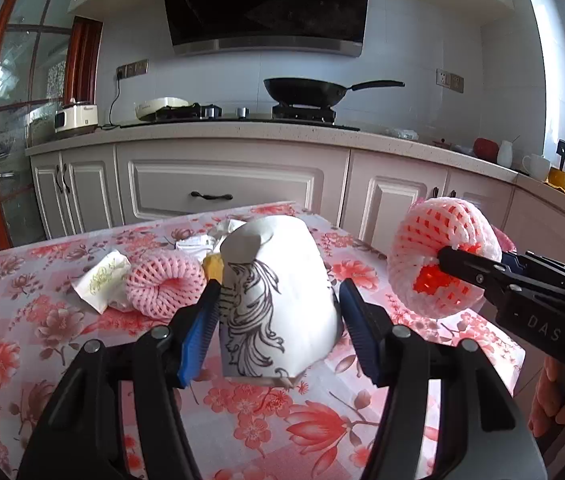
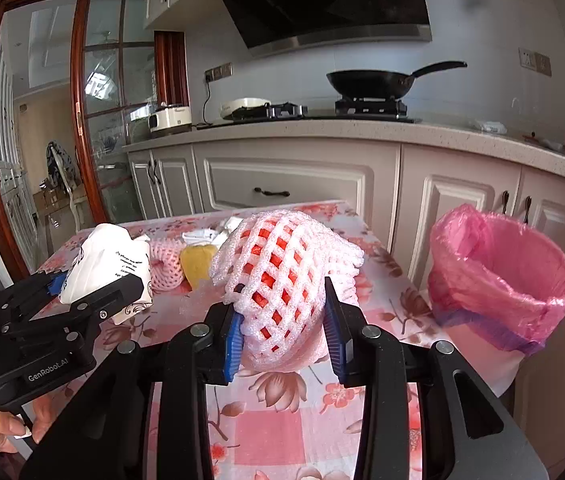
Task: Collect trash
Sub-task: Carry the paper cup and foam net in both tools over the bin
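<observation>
The tabletop (image 2: 266, 436), under a pink floral cloth, carries most of the trash that shows. Off its edge, to the right of the right gripper (image 2: 284, 344) and a little ahead of it, stands the bin (image 2: 522, 280) lined with a pink bag; nothing can be seen inside it, so the collecting looks to be at an early stage. The left gripper (image 1: 278, 320) holds a white paper bag (image 1: 282, 292) with a black feather print between its two fingers, raised above the cloth. The right gripper is clamped on a white foam fruit net (image 2: 282, 280), red showing through its mesh, also lifted clear. Both pieces have yet to go into the bin. Ahead of the left gripper and to its left lie a pink foam net (image 1: 162, 286), a printed wrapper (image 1: 100, 280) and crumpled white paper (image 1: 202, 240), all apparently awaiting pickup.
</observation>
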Demonstrator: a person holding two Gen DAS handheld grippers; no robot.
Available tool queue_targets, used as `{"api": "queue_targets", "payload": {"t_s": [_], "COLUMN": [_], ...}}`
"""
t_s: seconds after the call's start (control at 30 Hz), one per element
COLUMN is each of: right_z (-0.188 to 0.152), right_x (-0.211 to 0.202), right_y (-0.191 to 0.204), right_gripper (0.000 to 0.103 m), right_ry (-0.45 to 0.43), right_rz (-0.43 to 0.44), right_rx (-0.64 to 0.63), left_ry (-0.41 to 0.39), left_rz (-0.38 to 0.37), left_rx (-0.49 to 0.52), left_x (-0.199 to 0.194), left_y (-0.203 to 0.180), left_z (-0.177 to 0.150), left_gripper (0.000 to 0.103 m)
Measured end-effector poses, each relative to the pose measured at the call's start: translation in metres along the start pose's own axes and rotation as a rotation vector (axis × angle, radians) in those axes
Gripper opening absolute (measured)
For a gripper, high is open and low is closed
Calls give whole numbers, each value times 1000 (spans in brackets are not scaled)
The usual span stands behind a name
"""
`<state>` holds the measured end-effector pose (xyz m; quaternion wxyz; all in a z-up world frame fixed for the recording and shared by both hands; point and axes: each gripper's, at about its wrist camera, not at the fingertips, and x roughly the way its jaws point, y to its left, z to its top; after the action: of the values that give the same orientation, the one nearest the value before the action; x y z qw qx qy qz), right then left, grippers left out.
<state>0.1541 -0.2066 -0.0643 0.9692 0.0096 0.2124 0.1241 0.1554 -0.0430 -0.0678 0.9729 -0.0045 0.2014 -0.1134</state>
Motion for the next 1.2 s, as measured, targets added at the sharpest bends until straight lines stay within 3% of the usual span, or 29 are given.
{"api": "queue_targets", "payload": {"t_s": [0.33,0.6,0.8,1.2], "right_z": [10,19,25,42], "right_x": [-30,-51,-56,-26], "right_y": [-13,-46,-86,-200], "right_gripper": [35,35,35,35], "right_ry": [-80,-150,-164,-116], "right_rz": [-54,-161,-251,-363], "right_rx": [-12,7,27,80], "left_ry": [-75,-110,-121,-77], "left_rz": [-23,-91,-184,-371], "left_rx": [22,73,114,164], "left_x": [-21,-7,22,123], "left_y": [-21,-56,-94,-185], "left_z": [26,42,59,107], "left_gripper": [59,59,59,59]}}
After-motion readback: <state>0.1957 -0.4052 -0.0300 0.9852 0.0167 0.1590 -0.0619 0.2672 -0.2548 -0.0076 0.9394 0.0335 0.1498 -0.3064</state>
